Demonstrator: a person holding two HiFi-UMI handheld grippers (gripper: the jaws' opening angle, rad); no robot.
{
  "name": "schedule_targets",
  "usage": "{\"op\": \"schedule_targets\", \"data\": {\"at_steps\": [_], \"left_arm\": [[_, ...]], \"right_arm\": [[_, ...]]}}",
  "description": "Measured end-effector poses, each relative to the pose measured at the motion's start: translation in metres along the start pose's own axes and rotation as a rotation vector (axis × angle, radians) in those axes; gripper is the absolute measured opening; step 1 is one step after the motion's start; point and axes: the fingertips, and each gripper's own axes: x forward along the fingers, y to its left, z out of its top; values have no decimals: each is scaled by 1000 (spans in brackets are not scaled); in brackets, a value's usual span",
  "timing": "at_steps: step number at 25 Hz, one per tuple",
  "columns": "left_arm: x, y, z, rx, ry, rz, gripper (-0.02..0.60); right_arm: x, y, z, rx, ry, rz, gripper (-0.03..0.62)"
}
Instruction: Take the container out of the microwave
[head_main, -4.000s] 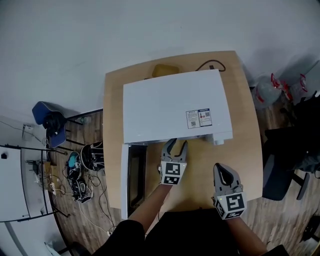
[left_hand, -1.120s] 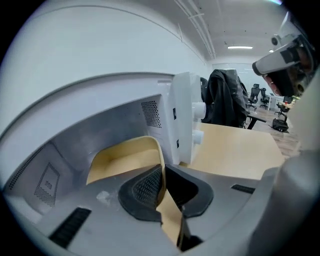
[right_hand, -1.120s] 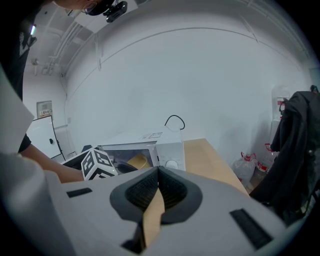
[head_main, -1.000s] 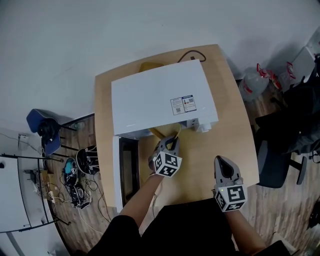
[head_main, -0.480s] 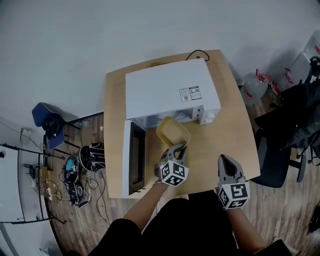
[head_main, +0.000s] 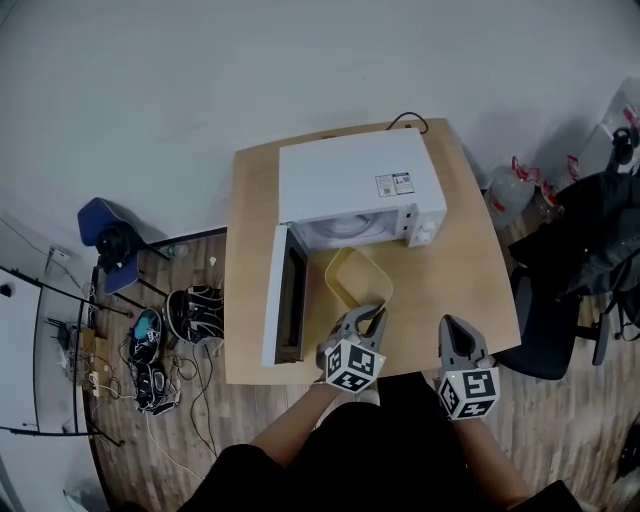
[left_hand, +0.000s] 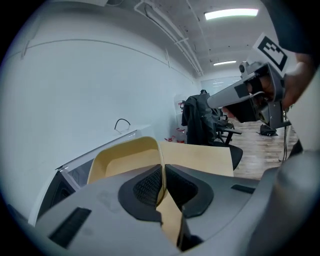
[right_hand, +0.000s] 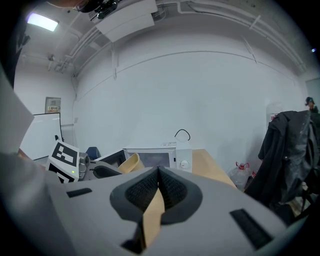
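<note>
The jaws of the left gripper (left_hand: 163, 172) are closed on the thin rim of the yellow container (left_hand: 125, 157), one jaw inside the wall and one outside. The container (head_main: 357, 278) is out of the microwave (head_main: 360, 185). It hangs just in front of the microwave's open mouth, on the side toward the person, over the table (head_main: 470, 270). I cannot tell if its bottom touches the wood.

The jaws of the right gripper (right_hand: 158, 172) are pressed together with nothing between them. In the head view this gripper (head_main: 452, 325) is in front of the microwave too, beside the left gripper (head_main: 367, 312) and apart from the container.

The door (head_main: 283, 295) of the microwave stands wide open and swings out from the microwave's left front corner. A dark cable (head_main: 405, 120) curls behind the microwave. A black office chair (head_main: 545, 330) is right of the microwave, beyond the table edge, and a blue chair (head_main: 105, 235) is far on its left.
</note>
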Motion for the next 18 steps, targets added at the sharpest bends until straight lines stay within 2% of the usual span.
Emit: {"op": "schedule_targets", "data": {"at_steps": [3, 11, 16, 18], "left_arm": [[-20, -8, 7, 2, -39, 10, 26], [-79, -28, 35, -82, -166, 51, 26], [-110, -26, 43, -187, -205, 71, 27], [-123, -19, 50, -207, -226, 92, 26]], "right_arm": [[-12, 12, -3, -12, -11, 10, 60], [-40, 40, -6, 21, -39, 28, 60], [-51, 58, -1, -20, -49, 47, 60], [-54, 65, 3, -34, -53, 53, 60]]}}
